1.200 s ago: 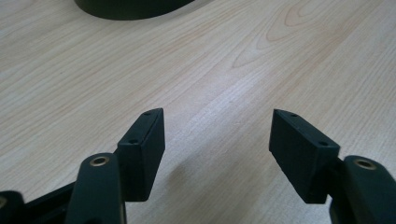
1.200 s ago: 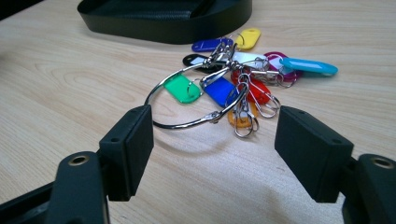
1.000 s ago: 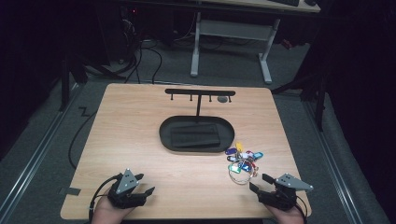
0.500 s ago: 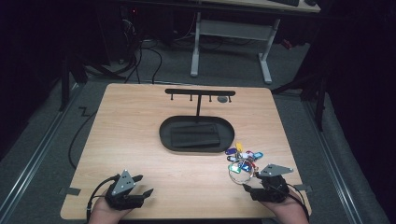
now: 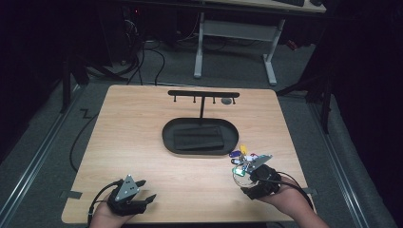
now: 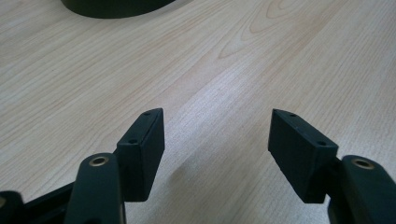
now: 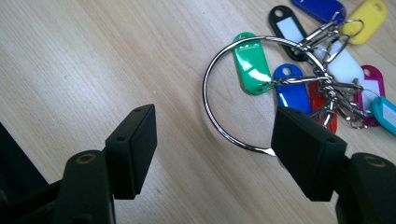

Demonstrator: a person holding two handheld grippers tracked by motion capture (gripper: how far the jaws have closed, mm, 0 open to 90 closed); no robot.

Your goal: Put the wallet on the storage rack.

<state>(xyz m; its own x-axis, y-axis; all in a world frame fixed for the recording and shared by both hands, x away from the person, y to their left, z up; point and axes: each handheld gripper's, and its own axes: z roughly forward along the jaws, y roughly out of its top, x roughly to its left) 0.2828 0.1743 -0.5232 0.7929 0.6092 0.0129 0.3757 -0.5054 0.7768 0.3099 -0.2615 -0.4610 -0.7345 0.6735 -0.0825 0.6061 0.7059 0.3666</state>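
The left black two-jaw gripper (image 5: 127, 199) is wearing a grey three-cornered plate on top and trailing a thin black cable. The right black two-jaw gripper (image 5: 259, 178) is carrying the same plate and cable. Each gripper's blocky black fingers (image 6: 142, 151) are showing small screw holes along their edges and brass-ringed pivots behind.

The table (image 5: 142, 142) is lit from above while the far room is left dark; glare is thrown on the ring (image 7: 219, 116).
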